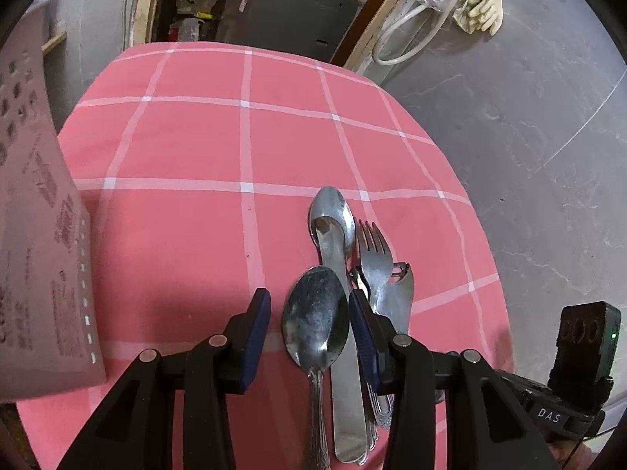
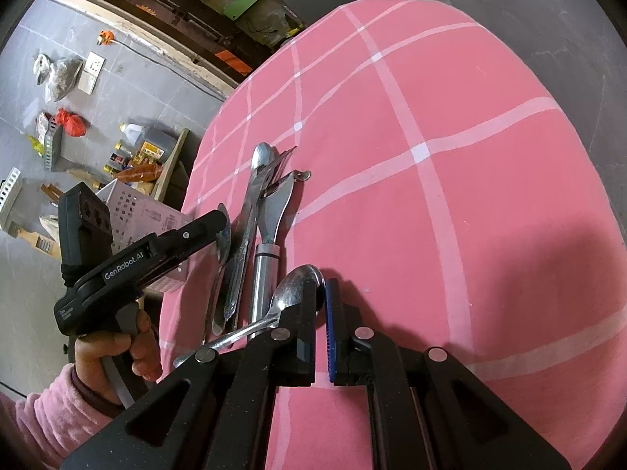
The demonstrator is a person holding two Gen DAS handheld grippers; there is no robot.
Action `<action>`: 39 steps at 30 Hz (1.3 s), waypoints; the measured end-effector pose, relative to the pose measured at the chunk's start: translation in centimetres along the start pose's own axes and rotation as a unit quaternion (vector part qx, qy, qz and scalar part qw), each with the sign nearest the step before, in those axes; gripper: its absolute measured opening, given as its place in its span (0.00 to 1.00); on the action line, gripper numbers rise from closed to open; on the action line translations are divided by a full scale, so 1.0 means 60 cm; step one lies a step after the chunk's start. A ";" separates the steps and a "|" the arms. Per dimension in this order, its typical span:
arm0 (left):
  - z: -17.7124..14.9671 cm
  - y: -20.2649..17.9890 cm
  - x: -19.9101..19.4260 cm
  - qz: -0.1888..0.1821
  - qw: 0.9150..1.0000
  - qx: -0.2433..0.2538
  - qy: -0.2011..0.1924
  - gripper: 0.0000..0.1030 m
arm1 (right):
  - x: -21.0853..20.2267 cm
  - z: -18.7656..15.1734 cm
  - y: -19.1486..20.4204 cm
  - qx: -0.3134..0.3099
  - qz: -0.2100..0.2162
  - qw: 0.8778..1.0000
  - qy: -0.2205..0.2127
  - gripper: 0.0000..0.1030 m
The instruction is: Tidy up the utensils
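Observation:
Steel utensils lie in a row on the pink checked tablecloth (image 1: 188,137): a small spoon (image 1: 315,313), a large spoon (image 1: 331,215), a fork (image 1: 372,250) and a peeler (image 1: 399,286). My left gripper (image 1: 308,295) is open and straddles the small spoon's bowl; the right pad is at its rim, the left pad stands clear. In the right wrist view, my right gripper (image 2: 323,280) is shut on the bowl edge of another spoon (image 2: 292,293), whose handle sticks out to the lower left. The left gripper (image 2: 221,223) hovers over the utensil row (image 2: 250,203).
A pale pink perforated basket (image 1: 39,235) with a printed label stands at the table's left edge, also in the right wrist view (image 2: 153,215). The cloth's edge drops to a grey floor on the right. A hand in a pink sleeve (image 2: 117,348) holds the left gripper.

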State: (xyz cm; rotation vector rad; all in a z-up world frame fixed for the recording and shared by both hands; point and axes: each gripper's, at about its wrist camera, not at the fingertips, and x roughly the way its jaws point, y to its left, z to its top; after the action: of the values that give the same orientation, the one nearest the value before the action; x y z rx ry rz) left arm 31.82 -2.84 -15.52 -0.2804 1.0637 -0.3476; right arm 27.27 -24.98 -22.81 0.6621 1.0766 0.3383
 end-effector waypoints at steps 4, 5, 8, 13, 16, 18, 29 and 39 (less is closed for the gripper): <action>0.003 0.003 0.007 -0.002 1.000 0.001 0.006 0.19 | 0.001 0.002 -0.004 0.002 0.003 1.000 0.001 0.05; 0.004 0.003 0.007 -0.003 1.000 0.000 0.007 0.18 | 0.001 0.003 -0.004 0.002 0.004 1.000 0.002 0.05; 0.004 0.002 0.005 -0.018 1.000 -0.006 0.011 0.10 | 0.000 0.003 -0.004 -0.002 0.004 1.000 0.001 0.05; -0.005 -0.018 0.000 -0.042 0.999 0.006 0.017 0.04 | -0.008 0.007 0.003 -0.012 0.005 1.000 -0.009 0.03; -0.011 -0.029 -0.006 -0.049 0.999 0.015 0.020 0.02 | -0.017 0.010 0.004 -0.017 0.005 1.000 -0.015 0.03; -0.016 -0.038 -0.011 -0.049 0.998 0.024 0.022 0.02 | -0.024 0.012 0.006 -0.021 0.004 1.000 -0.021 0.02; -0.043 -0.089 -0.090 0.003 0.996 0.085 -0.033 0.02 | -0.145 0.028 0.065 -0.124 -0.036 0.985 -0.115 0.02; -0.025 -0.123 -0.229 0.065 0.980 0.088 -0.166 0.02 | -0.266 0.069 0.153 -0.218 -0.033 0.953 -0.207 0.02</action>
State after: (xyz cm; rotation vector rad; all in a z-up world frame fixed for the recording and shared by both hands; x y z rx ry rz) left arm 23.39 -4.04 -2.35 -0.1049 0.7126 -0.2642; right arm 24.37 -28.26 -4.46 0.2785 0.5903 0.3458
